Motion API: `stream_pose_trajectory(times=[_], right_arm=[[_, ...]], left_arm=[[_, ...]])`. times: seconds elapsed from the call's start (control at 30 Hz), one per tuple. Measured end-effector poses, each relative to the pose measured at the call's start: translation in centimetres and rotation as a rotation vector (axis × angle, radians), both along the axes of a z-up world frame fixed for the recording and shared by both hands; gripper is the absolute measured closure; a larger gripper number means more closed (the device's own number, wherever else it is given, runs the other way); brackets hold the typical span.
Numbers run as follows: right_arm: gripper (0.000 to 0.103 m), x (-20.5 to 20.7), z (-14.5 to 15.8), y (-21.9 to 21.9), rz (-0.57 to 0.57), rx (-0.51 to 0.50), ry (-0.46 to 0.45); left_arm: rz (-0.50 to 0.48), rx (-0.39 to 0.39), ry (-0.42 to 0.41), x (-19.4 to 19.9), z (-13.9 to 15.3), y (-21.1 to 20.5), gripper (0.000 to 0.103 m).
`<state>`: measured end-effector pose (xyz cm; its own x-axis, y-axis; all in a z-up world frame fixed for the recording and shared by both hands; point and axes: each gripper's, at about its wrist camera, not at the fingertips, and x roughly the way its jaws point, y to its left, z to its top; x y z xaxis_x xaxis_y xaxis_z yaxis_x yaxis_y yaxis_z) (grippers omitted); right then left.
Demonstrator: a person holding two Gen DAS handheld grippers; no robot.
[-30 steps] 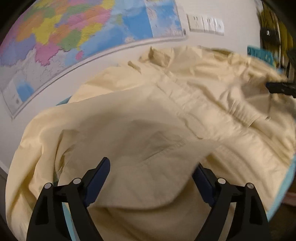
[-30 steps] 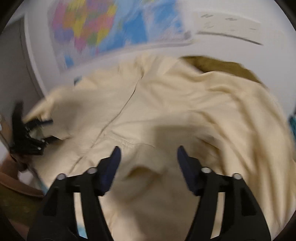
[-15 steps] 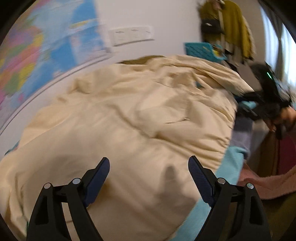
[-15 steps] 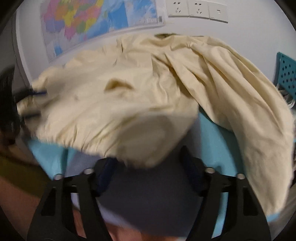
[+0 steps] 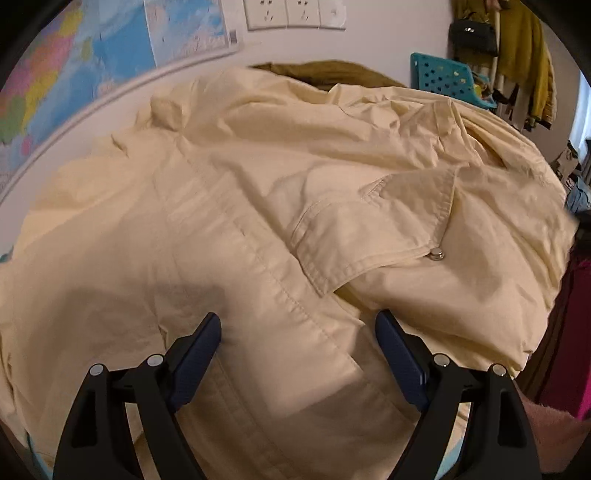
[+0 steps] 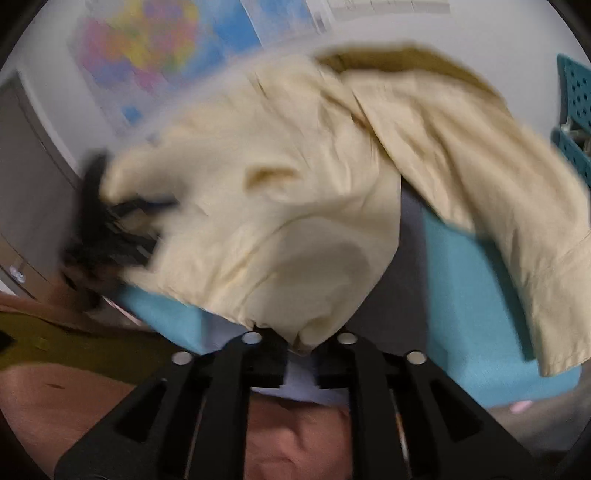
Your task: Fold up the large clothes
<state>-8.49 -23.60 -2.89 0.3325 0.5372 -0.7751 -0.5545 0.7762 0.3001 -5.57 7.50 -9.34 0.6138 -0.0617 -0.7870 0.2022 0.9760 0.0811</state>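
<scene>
A: What did we have nearest us on the left?

B: Our left gripper (image 5: pixel 297 332) stood with its jaws spread wide, empty, the blue pads (image 5: pixel 195 354) resting low over the pale yellow shirt (image 5: pixel 258 192). A stitched front band ran up between the pads, but nothing was pinched.

A: And on the right?

B: Our right gripper (image 6: pixel 301 347) was closing, its jaws drawn nearly together on a gathered corner of the same shirt (image 6: pixel 295 221). The cloth bunched right at the tips and rose from there in a lifted fold. That view was blurred, so we could not tell how firmly it was caught.

A: Where did the shirt lie?

B: Spread and rumpled over a teal cover (image 6: pixel 461 280), a sleeve (image 6: pixel 517 240) trailing off to the right. From the left view we saw a pocket flap (image 5: pixel 373 229) with a metal snap (image 5: pixel 437 254) just beyond the pads.

A: Farther on?

B: An olive garment (image 5: pixel 325 72) lay behind the shirt against the wall. Above it hung a coloured map (image 5: pixel 92 51) and a row of wall sockets (image 5: pixel 295 14), with a teal perforated basket (image 5: pixel 443 77) to the right.
</scene>
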Motion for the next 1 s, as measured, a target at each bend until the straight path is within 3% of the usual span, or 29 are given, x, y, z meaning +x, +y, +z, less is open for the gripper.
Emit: stream_pose_trajectory(times=[0.03,0.13,0.17,0.23,0.3,0.37,0.4,0.5,0.6,0.63,0.73,0.87,0.93,1.0], right_arm=[[0.067,-0.1,0.1,0.1,-0.002,-0.034,-0.024],[0.047,-1.0,3.3,-1.0,0.070,-0.007,-0.104],[0.045,-1.5,4.7,-1.7,0.096,-0.012,-0.156],[0.031,-1.4,7.0,-3.5,0.083,0.004,-0.243],[0.028,0.2,8.3,-5.9,-0.039,0.029,-0.293],[0.027,3.6,8.0,-7.4,-0.223,-0.061,-0.304],[0.026,4.8,7.5,-7.7,-0.254,-0.099,-0.295],[0.032,8.7,4.9,-7.6,-0.257,-0.163,-0.210],[0.085,10.6,3.6,-6.8,-0.205,-0.151,-0.105],[0.095,10.5,4.1,-6.4,-0.194,-0.154,-0.106],[0.098,9.9,8.3,-7.9,-0.197,-0.067,-0.160],[0.098,8.2,17.0,-9.4,-0.196,0.077,-0.251],[0.098,7.2,20.2,-7.7,-0.147,0.095,-0.266],[0.097,6.5,21.4,-4.8,-0.070,0.077,-0.260]], left_arm=[[-0.004,0.004,-0.007,-0.2,0.2,0.0,0.022],[-0.040,-0.005,-0.030,-1.3,1.1,0.4,0.024],[-0.058,-0.012,-0.046,-1.9,1.6,0.6,0.024],[-0.077,-0.016,-0.081,-2.5,2.5,1.0,0.023],[-0.076,-0.016,-0.108,-2.8,3.3,1.6,0.023],[-0.066,-0.028,-0.124,-2.4,3.9,1.7,0.023],[-0.057,-0.030,-0.129,-2.1,4.3,1.8,0.023],[-0.033,-0.030,-0.137,-1.0,4.8,2.2,0.023],[-0.023,-0.042,-0.125,0.2,5.1,2.7,0.023],[-0.027,-0.043,-0.124,0.5,5.2,2.7,0.023],[-0.034,-0.020,-0.131,1.2,5.5,2.9,0.023],[-0.060,-0.024,-0.146,2.7,6.6,3.2,0.023],[-0.075,-0.039,-0.159,3.4,7.3,3.2,0.023],[-0.096,-0.052,-0.176,4.0,8.2,3.1,0.023]])
